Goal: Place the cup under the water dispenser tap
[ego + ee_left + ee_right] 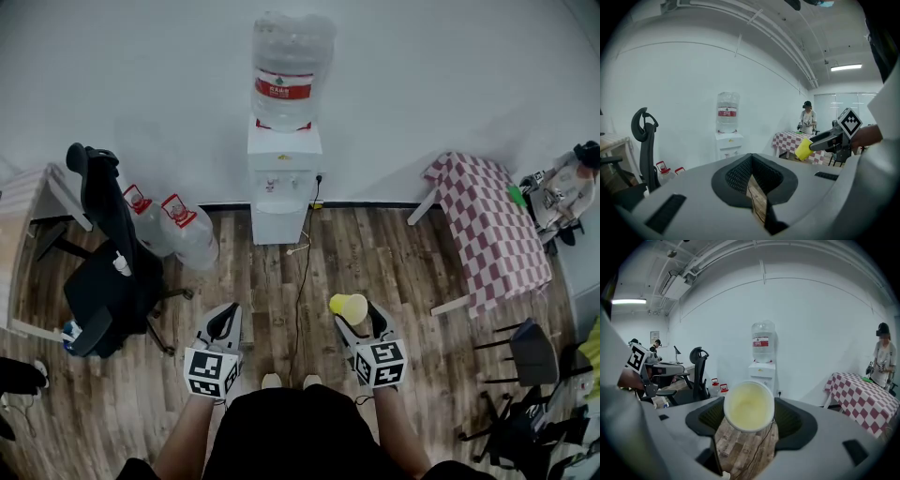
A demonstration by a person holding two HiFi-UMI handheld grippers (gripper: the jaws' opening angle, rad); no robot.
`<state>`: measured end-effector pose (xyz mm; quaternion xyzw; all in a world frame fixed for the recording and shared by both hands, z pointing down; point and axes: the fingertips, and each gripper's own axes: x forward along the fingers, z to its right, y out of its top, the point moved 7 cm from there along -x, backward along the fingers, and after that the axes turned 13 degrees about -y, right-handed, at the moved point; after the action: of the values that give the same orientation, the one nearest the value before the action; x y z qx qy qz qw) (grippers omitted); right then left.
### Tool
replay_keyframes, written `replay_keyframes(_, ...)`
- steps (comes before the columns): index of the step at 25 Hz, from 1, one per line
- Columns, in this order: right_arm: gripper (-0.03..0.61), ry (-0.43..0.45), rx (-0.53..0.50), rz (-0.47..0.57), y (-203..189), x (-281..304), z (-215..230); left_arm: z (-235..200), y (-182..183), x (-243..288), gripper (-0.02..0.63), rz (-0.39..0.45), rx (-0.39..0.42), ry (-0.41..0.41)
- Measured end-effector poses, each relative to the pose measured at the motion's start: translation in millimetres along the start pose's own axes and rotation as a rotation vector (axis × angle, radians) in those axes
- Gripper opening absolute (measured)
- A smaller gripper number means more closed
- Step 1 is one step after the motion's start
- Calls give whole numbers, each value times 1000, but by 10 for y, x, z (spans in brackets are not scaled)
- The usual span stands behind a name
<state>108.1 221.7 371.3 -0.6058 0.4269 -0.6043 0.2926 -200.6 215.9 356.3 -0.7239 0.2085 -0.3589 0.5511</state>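
Yellow cup (349,307) held in right gripper (361,323), jaws clamped on its sides, open mouth facing gripper camera, cup lying roughly horizontal above wood floor (394,262). Cup well apart from water dispenser (281,178), which stands against far wall with large bottle (286,70) on top. Left gripper (225,317) empty, jaw tips together, level with right. Spare bottles (178,230) and office chair (108,272) left of dispenser; checkered table (492,225) right.
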Motion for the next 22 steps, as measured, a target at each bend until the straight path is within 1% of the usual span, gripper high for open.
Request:
replay_keyframes(3,341,-18,1,-12,-24,-36,-42,-77,-66,-90,14,-4,-7,1)
replay_keyframes(9,341,-28,-8,-21,-11,-86,-92,-127,-148,-190,14,-3,-24,2)
replay_keyframes(17,341,2,-8,-27,-60,-12,-133,-81,-231,-172,14,-11,-32,13)
replay_keyframes(22,341,19,-4,-26,-2,178,-47,-110,-215,10,14,-26,-38,19)
